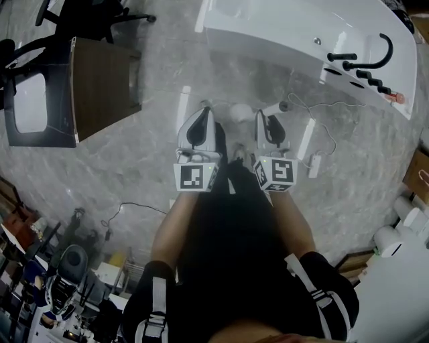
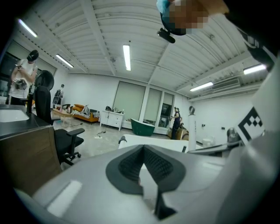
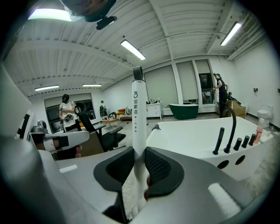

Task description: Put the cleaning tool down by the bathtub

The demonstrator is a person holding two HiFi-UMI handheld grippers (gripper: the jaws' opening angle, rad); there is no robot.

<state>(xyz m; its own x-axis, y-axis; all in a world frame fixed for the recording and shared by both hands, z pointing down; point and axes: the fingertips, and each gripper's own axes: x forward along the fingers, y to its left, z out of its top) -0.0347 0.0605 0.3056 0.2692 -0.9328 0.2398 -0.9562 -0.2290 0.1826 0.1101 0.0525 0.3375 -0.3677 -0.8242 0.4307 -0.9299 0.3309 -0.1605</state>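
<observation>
My right gripper [image 1: 263, 117] is shut on the cleaning tool's white handle [image 3: 138, 118], which stands upright between its pads and ends in a dark tip. In the head view the handle [image 1: 275, 108] pokes out past the jaws toward the white bathtub [image 1: 288, 33]. The tub [image 3: 192, 135] lies just ahead and to the right in the right gripper view, with its black faucet [image 3: 229, 127] on the rim. My left gripper [image 1: 204, 112] hangs beside the right one, level with it, its pads [image 2: 131, 168] together with nothing between them. The tub's edge [image 2: 153, 141] shows beyond it.
A brown desk [image 1: 100, 87] with a sink-like basin and a black office chair [image 1: 87, 13] stand to the left. A white cable and power strip [image 1: 315, 164] lie on the grey marble floor near the tub. White fixtures [image 1: 395, 241] crowd the right edge. My legs are below.
</observation>
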